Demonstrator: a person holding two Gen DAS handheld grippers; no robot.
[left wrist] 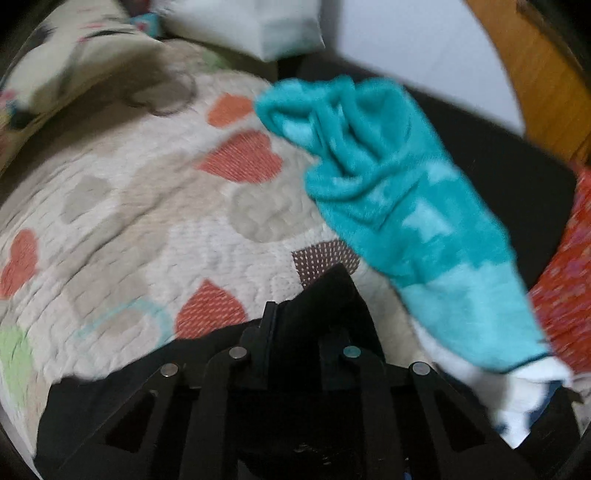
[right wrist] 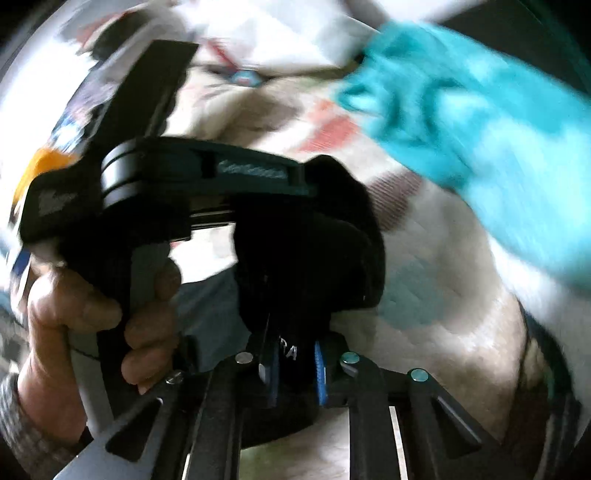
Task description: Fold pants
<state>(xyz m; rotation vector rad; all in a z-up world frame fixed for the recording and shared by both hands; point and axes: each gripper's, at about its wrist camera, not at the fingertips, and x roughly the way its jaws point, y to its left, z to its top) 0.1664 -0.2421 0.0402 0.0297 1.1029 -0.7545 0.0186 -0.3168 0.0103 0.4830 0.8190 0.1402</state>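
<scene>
The black pants (left wrist: 321, 299) are pinched in my left gripper (left wrist: 295, 314), whose jaws are shut on the dark fabric above a heart-patterned quilt (left wrist: 147, 206). In the right wrist view my right gripper (right wrist: 291, 354) is shut on a bunched fold of the same black pants (right wrist: 325, 251). The left gripper's body (right wrist: 166, 177) and the hand holding it (right wrist: 74, 317) sit close in front of the right one, to the left. The frames are motion-blurred.
A teal fuzzy garment (left wrist: 406, 206) lies on the quilt to the right, also seen in the right wrist view (right wrist: 480, 122). A white pillow (left wrist: 258, 26) and a patterned pillow (left wrist: 66, 62) lie at the back. A red patterned cloth (left wrist: 569, 288) is at right.
</scene>
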